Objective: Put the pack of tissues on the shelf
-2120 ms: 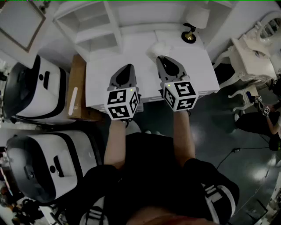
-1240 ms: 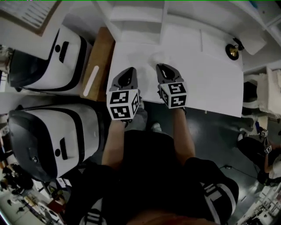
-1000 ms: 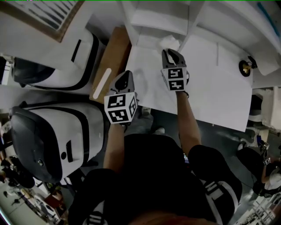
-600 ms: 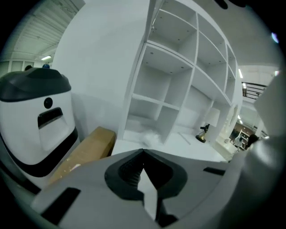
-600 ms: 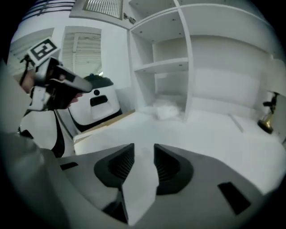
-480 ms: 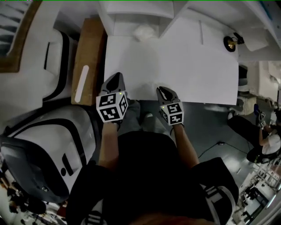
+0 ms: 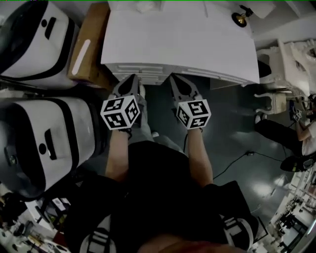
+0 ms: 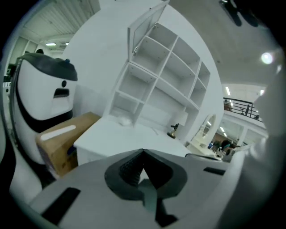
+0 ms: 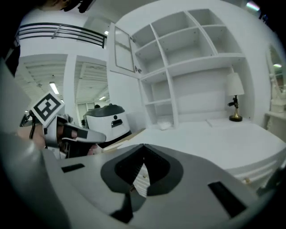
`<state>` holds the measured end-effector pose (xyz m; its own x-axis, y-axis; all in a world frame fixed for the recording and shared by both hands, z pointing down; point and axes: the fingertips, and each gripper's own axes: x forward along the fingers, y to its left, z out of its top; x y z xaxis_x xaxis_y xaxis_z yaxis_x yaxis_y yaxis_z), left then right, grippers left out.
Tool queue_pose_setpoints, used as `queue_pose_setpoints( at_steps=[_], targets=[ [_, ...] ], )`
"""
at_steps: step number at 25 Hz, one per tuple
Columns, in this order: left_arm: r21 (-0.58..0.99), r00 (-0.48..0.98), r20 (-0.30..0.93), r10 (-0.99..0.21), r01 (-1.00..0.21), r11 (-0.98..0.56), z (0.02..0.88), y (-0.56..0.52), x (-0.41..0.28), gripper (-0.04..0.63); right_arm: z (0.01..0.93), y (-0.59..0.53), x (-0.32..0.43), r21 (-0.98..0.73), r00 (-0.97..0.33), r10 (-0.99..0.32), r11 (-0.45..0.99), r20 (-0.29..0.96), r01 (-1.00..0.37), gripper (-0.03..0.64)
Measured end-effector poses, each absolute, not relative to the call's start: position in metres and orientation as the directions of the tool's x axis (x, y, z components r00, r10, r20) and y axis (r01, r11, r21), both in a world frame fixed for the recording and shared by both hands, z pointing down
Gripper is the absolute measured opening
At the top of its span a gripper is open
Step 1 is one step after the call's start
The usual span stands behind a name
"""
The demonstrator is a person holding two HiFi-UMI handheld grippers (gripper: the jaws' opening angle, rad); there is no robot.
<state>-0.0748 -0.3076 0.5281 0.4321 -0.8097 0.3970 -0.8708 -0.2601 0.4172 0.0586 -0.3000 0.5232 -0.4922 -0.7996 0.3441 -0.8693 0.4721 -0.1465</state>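
Note:
The pack of tissues (image 7: 146,6) is a small white bundle. It lies in the lowest left compartment of the white shelf unit (image 8: 154,71), at the back of the white table (image 7: 182,39). The right gripper view shows the pack of tissues (image 9: 164,124) in that same compartment, far ahead. Both grippers hang in front of the table's front edge, well short of the pack. My left gripper (image 7: 130,82) is shut with nothing in it. My right gripper (image 7: 177,81) is shut and empty too.
A brown cardboard box (image 7: 88,47) stands left of the table, beside two large white machines (image 7: 44,138). A small lamp (image 7: 240,18) sits at the table's back right. A white chair (image 7: 291,59) is off to the right, over dark floor.
My right gripper carried the pack to the shelf compartment and let it go. Both grippers then drew back off the table to its front edge. The pack stays on the shelf.

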Motion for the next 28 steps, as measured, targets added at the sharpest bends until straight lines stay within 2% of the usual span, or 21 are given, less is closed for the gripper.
queue_pose_setpoints(
  at_steps=[4, 7, 9, 14, 18, 20, 24, 28],
  targets=[
    [0.351, 0.411, 0.469, -0.782, -0.899, -0.262, 0.519, -0.179, -0.067, 0.009, 0.517, -0.174, 0.103, -0.138, -0.418, -0.81, 0.397, 0.412, -0.907, 0.02],
    [0.298, 0.402, 0.38, -0.833, -0.906, -0.301, 0.453, -0.154, -0.069, 0.011, 0.47, -0.147, 0.154, -0.163, -0.305, -0.877, 0.262, 0.371, -0.951, 0.02],
    [0.268, 0.373, 0.314, -0.873, -0.917, -0.295, 0.407, -0.147, -0.078, 0.011, 0.433, -0.14, 0.167, -0.163, -0.264, -0.906, 0.221, 0.33, -0.962, 0.02],
    [0.133, 0.251, 0.144, -0.957, -0.963, -0.233, 0.299, -0.062, -0.103, 0.011, 0.337, -0.069, 0.123, -0.204, -0.369, -0.919, 0.338, 0.137, -0.919, 0.02],
    [0.165, 0.194, 0.179, -0.965, -0.972, -0.165, 0.314, 0.084, -0.107, 0.011, 0.291, 0.064, 0.067, -0.232, -0.477, -0.879, 0.467, -0.012, -0.854, 0.02],
    [0.226, 0.241, 0.197, -0.95, -0.954, -0.196, 0.341, 0.13, -0.108, 0.009, 0.309, 0.12, 0.033, -0.251, -0.522, -0.853, 0.504, 0.007, -0.826, 0.02],
    [0.234, 0.316, 0.188, -0.93, -0.934, -0.27, 0.357, 0.179, -0.092, 0.011, 0.352, 0.174, 0.016, -0.18, -0.531, -0.828, 0.503, 0.18, -0.845, 0.018],
    [0.202, 0.335, 0.146, -0.931, -0.931, -0.303, 0.331, 0.203, -0.09, 0.011, 0.322, 0.191, 0.006, -0.167, -0.545, -0.828, 0.523, 0.13, -0.836, 0.018]
  ],
)
